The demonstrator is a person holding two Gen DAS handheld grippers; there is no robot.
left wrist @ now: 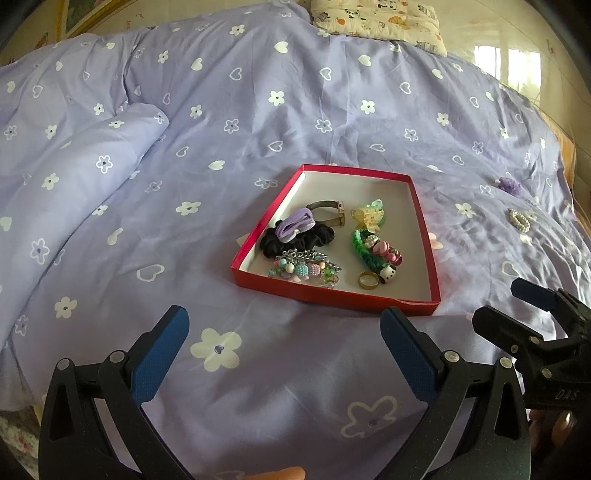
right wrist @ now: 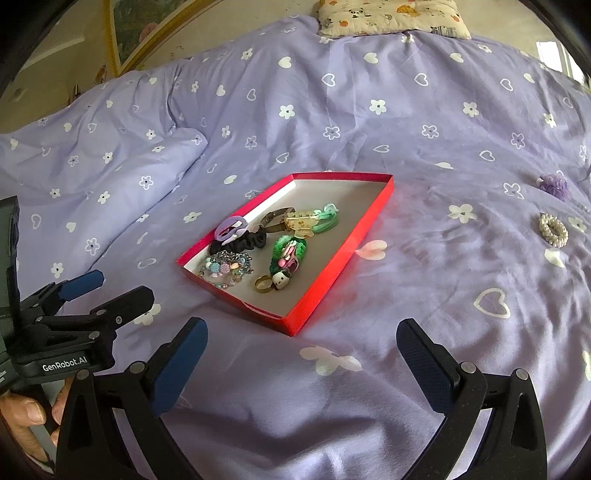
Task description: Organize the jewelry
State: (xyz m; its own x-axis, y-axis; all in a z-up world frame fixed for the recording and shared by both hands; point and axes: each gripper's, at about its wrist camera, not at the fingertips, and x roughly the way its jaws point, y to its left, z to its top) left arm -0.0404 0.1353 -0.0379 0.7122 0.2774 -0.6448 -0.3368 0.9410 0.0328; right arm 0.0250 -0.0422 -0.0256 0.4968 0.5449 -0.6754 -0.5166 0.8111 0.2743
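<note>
A shallow red box (left wrist: pixel 424 236) (right wrist: pixel 332 258) lies on the purple bedspread. It holds a black scrunchie (left wrist: pixel 295 240), a beaded chain bracelet (left wrist: pixel 303 267) (right wrist: pixel 227 267), a green braided piece (left wrist: pixel 364 247) (right wrist: pixel 286 251), a gold ring (left wrist: pixel 368 280) (right wrist: pixel 263 283) and other pieces. Outside it, to the right, lie a pearl ring-shaped piece (left wrist: pixel 519 220) (right wrist: pixel 553 229) and a purple fluffy piece (left wrist: pixel 511 184) (right wrist: pixel 553 185). My left gripper (left wrist: pixel 284 332) stands open in front of the box, empty. My right gripper (right wrist: pixel 301 345) is open too, empty, near the box's front corner.
The bedspread (left wrist: pixel 258 110) is wrinkled, with a raised fold (left wrist: pixel 92 162) at the left. A patterned pillow (left wrist: pixel 376 18) (right wrist: pixel 391 16) lies at the far edge. A pink petal-like scrap (right wrist: pixel 373 249) sits just right of the box. A hand (right wrist: pixel 26 413) grips the left tool.
</note>
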